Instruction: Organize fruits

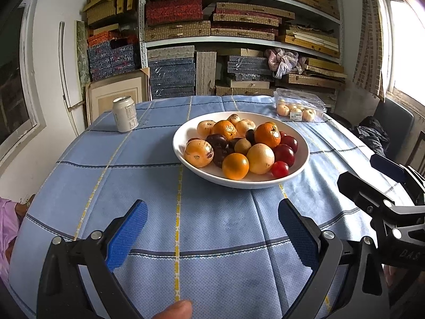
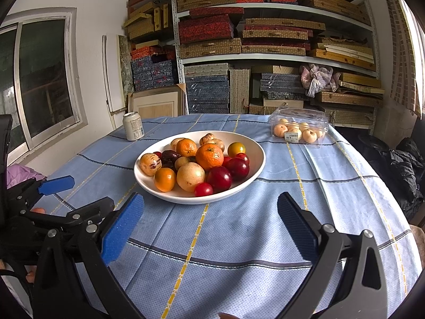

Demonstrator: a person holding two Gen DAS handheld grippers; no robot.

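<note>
Shelves stacked with cloth-covered boxes fill the back wall. Below them the counter (image 2: pixel 239 239) wears a blue woven checked cloth with yellow stitched lines. On it sits a wide, shallow, glossy white bowl (image 2: pixel 255 154) heaped with mixed round fruit: dimpled oranges (image 2: pixel 209 156), smooth dark-red plums (image 2: pixel 219 178), a pale yellow fruit (image 2: pixel 190 176) and one small shiny tomato (image 2: pixel 203 189). Behind lie a clear plastic clamshell (image 2: pixel 298 127) of pale fruit and an aluminium can (image 2: pixel 133 126).

Left tongs (image 1: pixel 212 234) and right tongs (image 2: pixel 209 228) both hover spread wide before the bowl, each holding nothing. Whether the heap is sorted or awaiting sorting, I cannot tell. Any grasp should be gentle, across a fruit's widest part: smooth skins roll.
</note>
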